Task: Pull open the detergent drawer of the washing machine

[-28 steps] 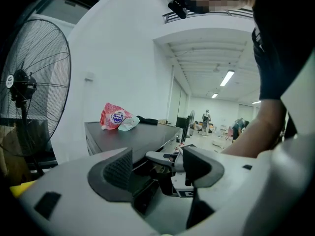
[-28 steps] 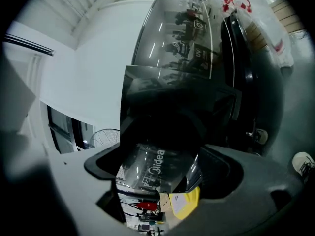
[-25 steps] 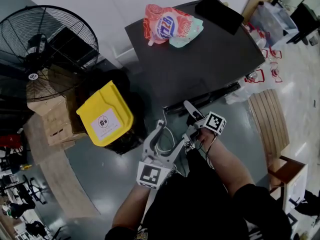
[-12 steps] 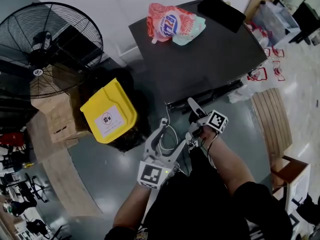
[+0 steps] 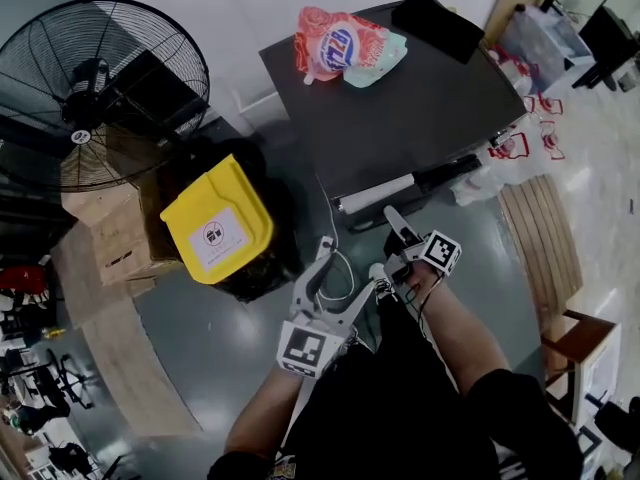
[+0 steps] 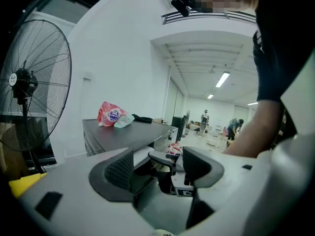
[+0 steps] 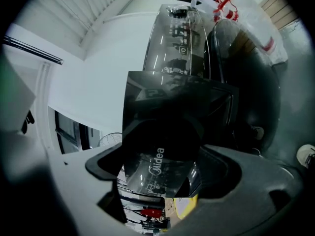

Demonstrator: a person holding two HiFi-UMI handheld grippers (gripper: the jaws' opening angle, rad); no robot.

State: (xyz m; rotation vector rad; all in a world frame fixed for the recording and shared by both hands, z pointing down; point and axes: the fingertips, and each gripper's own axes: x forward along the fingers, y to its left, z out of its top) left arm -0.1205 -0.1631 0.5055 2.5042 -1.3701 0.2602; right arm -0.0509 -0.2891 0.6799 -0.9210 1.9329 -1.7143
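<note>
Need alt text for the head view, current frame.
Seen from above, the right gripper grips the washer's drawer, which stands partly out and shows a white strip. The left gripper hangs open beside it, holding nothing. A detergent bag lies on the washer; a yellow bin and a fan stand at picture left.

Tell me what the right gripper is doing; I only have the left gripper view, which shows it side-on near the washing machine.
Observer: Its own view shows the right gripper shut on the detergent drawer, gripping the glossy dark front.
Operator: Is the drawer out at all?
Observer: Yes, partly. The head view shows a white strip exposed along the front edge of the washing machine, just ahead of that gripper.
</note>
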